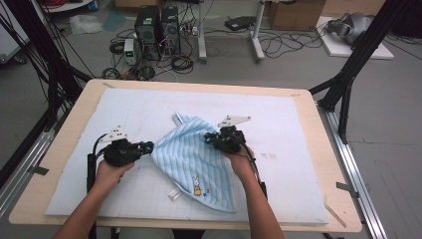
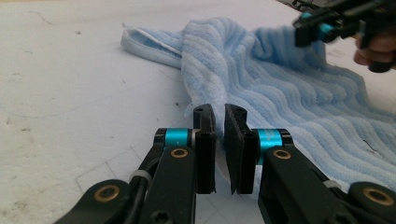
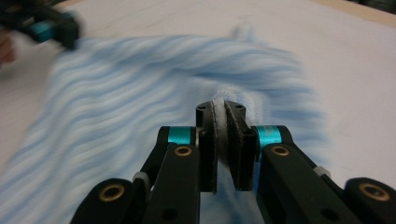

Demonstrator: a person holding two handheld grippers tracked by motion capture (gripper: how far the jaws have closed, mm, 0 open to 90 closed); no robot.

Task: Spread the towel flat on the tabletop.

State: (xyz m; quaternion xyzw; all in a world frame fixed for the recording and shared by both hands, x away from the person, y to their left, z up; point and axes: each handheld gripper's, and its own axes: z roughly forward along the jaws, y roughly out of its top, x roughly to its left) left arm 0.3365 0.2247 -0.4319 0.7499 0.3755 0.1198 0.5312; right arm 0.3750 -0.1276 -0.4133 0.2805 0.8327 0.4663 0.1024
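On our white surface (image 1: pixel 278 114) our right gripper (image 3: pixel 220 109) pinches the blue towel (image 1: pixel 191 154), while our left gripper (image 2: pixel 219 114) sits nearly closed, empty, at its left corner.

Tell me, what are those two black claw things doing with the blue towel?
A person holds a gripper in each hand at a padded table. The right gripper is pinching an edge of the light blue towel. The left gripper sits at the towel's other corner, its jaws nearly closed with a thin empty gap between them. The towel lies partly bunched, a small bunny picture near its lower edge.
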